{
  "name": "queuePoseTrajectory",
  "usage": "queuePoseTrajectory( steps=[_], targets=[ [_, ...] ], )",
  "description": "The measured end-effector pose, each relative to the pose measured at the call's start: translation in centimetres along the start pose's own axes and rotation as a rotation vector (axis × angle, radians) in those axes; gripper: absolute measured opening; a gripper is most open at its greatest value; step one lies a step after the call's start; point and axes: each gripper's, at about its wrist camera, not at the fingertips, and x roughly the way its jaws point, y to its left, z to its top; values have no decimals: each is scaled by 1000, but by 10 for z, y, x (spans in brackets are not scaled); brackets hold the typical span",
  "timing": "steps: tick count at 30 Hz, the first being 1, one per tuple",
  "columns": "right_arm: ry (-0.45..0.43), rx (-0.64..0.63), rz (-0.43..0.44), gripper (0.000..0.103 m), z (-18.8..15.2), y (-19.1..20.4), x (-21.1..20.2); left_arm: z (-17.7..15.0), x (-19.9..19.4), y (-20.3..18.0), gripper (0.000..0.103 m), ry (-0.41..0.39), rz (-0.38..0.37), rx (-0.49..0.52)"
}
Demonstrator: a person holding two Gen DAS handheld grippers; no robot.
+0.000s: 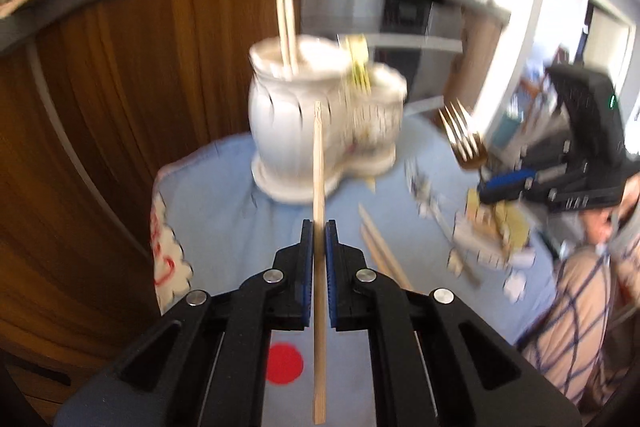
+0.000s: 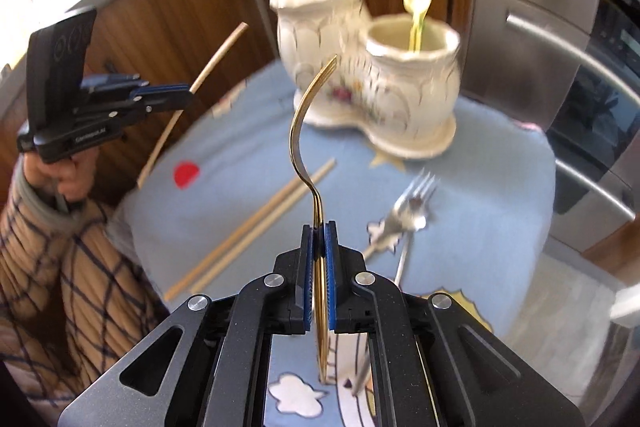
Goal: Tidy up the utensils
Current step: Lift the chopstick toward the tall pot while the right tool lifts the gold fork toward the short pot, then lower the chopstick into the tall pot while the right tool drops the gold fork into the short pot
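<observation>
Left wrist view: the left gripper (image 1: pixel 319 227) has its blue-padded jaws clamped on a single pale wooden chopstick (image 1: pixel 319 187), which runs straight up the middle of the frame, clear of the light blue cloth (image 1: pixel 224 195) below. Beyond it stands a white ceramic two-pot utensil holder (image 1: pixel 320 123); a pair of wooden chopsticks (image 1: pixel 286 31) stands in its far pot. Two more wooden chopsticks (image 1: pixel 380 247) lie on the cloth just right of the jaws. At the right edge, the right gripper (image 1: pixel 486 185) holds a gold fork (image 1: pixel 464 135), tines up.

Right wrist view: the right gripper (image 2: pixel 319 227) is closed tight on the gold fork's (image 2: pixel 304 131) handle, tines pointing toward the holder (image 2: pixel 372 79). A yellow plastic utensil (image 2: pixel 417 11) stands in the nearer pot. A silver fork (image 2: pixel 408 207) lies on the cloth (image 2: pixel 480 227) to the right, the loose chopsticks (image 2: pixel 256 223) to the left. The left gripper (image 2: pixel 188 95) holds its chopstick (image 2: pixel 208 67) aloft at the left.
</observation>
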Motion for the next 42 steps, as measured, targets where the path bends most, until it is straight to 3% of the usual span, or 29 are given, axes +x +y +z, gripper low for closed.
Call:
queuePoseTrajectory(
  steps=[7,17,25,33,38,42],
  targets=[
    [-146,51,41,7,3,-2,-13,24,-15,11,6,-210,-4,-99],
    [-321,85,55,6,39,-14,-44,66,-9,2,6,-372,-37,-133],
    [-481,75,4,6,85,-19,-75,111,-4,10,6,-534,-1,-159],
    [-567,78,-39,6,116,-31,-87,133,17,19,6,-589,43,-205],
    [-546,107,-68,6,126,-46,-68,140,30,15,6,-598,85,-173],
    [-503,125,-82,6,130,-55,-47,138,48,14,6,-558,120,-157]
  ],
)
